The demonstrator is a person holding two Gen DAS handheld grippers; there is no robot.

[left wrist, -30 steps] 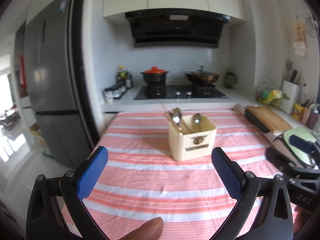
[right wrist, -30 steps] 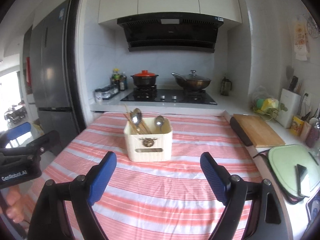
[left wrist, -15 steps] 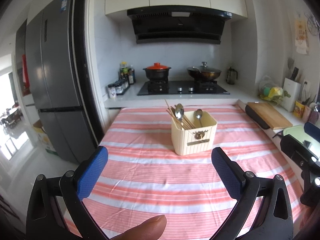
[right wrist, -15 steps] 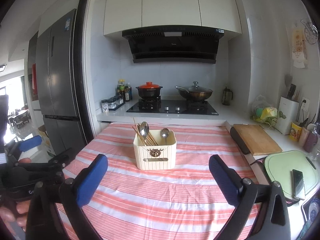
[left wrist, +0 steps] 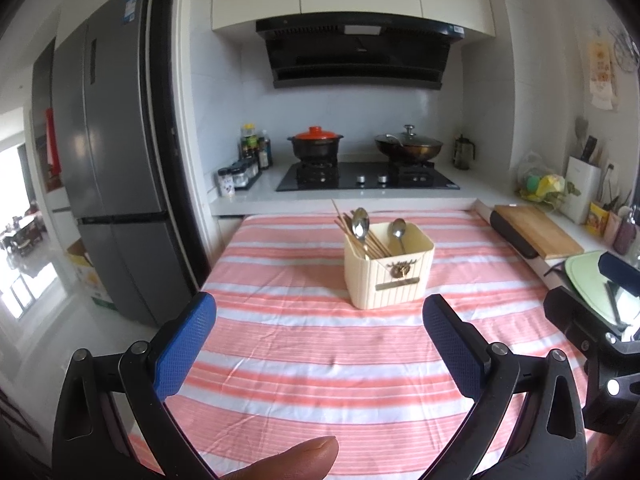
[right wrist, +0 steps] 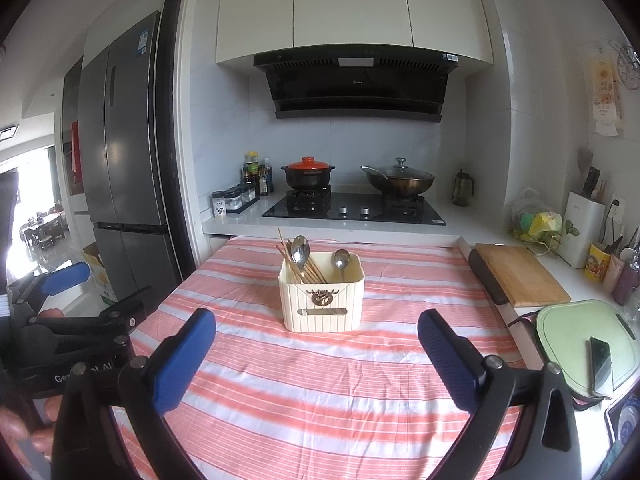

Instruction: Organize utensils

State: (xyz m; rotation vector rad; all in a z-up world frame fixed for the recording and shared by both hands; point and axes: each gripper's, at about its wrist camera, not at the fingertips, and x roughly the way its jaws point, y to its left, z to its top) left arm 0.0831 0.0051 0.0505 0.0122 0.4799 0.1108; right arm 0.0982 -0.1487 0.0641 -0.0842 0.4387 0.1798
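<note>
Utensils stand gathered in the cream holder [right wrist: 322,303], my landmark, which sits upright on the striped cloth [right wrist: 328,392] covering the worktop [right wrist: 560,276]. Inside it, a bundle of wooden chopsticks [right wrist: 304,270] leans toward its left rear corner, a large spoon [right wrist: 300,250] rises bowl-up among them, and a smaller spoon [right wrist: 341,260] stands bowl-up to their right. A dark metal emblem and a label plate mark the holder's front face.

My right gripper [right wrist: 316,354] hangs on the near side of the holder, its jaws spread as wide as they go, with nothing between the blue pads but cloth. My left gripper [left wrist: 318,342] also hovers on the near side of the holder, jaws wide apart and empty; seen from the right wrist it lies well to the left of the holder, past the cloth's edge. A fingertip [left wrist: 292,460] of my left hand shows at the bottom of the left wrist view.

Beyond the holder, a black hob [right wrist: 354,208] carries a black pot with an orange lid [right wrist: 307,174] and a lidded wok [right wrist: 398,182]. To the holder's right lie a wooden cutting board [right wrist: 520,278] and, nearer, a pale green board [right wrist: 584,336] with a phone [right wrist: 600,364] on it. A grey fridge [right wrist: 120,184] stands far left of the holder.
</note>
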